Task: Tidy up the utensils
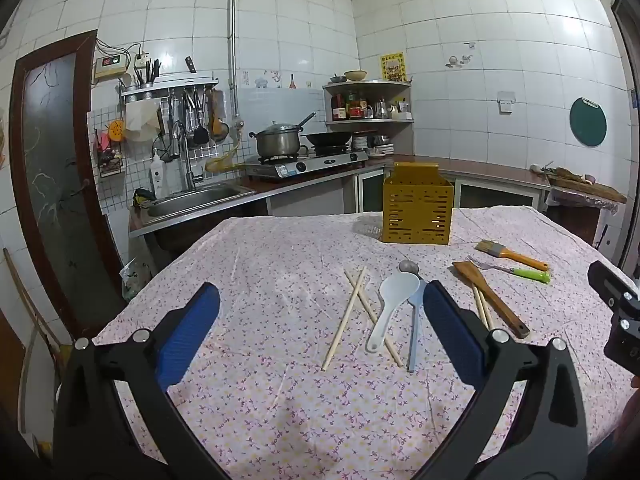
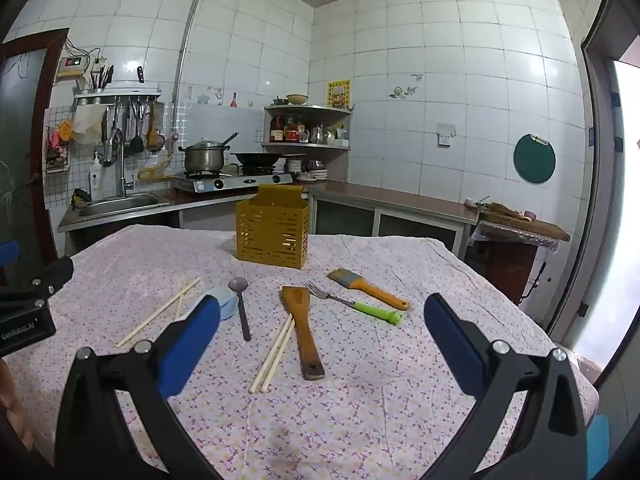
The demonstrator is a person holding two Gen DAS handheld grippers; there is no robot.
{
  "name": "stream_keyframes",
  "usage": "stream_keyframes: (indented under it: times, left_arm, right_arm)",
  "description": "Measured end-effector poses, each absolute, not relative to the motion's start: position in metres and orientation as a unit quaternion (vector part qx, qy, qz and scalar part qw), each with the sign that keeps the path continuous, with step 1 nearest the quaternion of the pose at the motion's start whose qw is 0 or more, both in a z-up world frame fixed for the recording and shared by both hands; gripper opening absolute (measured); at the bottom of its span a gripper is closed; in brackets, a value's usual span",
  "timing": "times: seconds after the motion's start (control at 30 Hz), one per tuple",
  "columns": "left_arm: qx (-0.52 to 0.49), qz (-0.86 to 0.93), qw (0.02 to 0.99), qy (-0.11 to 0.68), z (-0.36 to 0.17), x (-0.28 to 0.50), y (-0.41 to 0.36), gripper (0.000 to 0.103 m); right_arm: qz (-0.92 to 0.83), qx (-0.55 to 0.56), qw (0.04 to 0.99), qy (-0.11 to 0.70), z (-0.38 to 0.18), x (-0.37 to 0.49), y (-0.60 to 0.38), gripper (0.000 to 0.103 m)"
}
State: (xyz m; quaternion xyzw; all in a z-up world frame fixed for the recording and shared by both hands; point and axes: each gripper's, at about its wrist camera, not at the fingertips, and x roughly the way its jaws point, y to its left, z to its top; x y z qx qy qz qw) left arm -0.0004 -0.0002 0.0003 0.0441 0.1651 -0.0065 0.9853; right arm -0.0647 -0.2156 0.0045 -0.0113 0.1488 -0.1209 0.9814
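Nearest the cameras, the left gripper (image 1: 320,320) and the right gripper (image 2: 322,330) both hover above the table with their blue-padded jaws spread wide and nothing between the pads. The left gripper's body shows at the left edge of the right wrist view, carrying pale lettering that reads roughly "GenRobot.AI". Under them lies a tablecloth (image 2: 360,420) printed with small pink and yellow flowers. On it, closest in, a pair of chopsticks (image 2: 274,354) lies side by side, touching the handle of a wooden spatula (image 2: 302,330). To the left, a second crossed pair of chopsticks (image 1: 354,312) rests beside a white rice paddle (image 1: 390,308), which partly overlies one stick; just right of it lies a pale blue spoon (image 1: 414,328), and a dark metal spoon (image 2: 241,304) sits with its bowl pointing away. Further back and right, a fork with a green handle (image 2: 360,305) lies near a brush with an orange handle (image 2: 370,288), the two close but apart. Beyond all the utensils stands a yellow slotted holder (image 2: 274,236), upright near the table's far edge and apart from every utensil. Behind the table, a counter carries a sink (image 1: 192,200) and a gas stove (image 1: 308,164) bearing a steel pot and a dark wok. On the tiled wall hang a small red digital display, its digits too small to read, and a yellow poster (image 2: 339,94) whose writing is illegible.
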Motion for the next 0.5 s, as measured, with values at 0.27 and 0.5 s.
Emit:
stream_keyframes:
  times: [0.27,0.5]
  left_arm:
    - [0.036,-0.007,0.985,0.168,0.0075,0.0019,0.0,0.099]
    - [0.029,-0.008,0.985,0.169,0.0048,0.003,0.0073,0.099]
  right_arm:
    - [-0.12,-0.007,0.982,0.148,0.0055,-0.0663,-0.2148,0.099]
    - [-0.119,-0.007,0.982,0.149,0.0077,-0.0654,-0.2127,0.099]
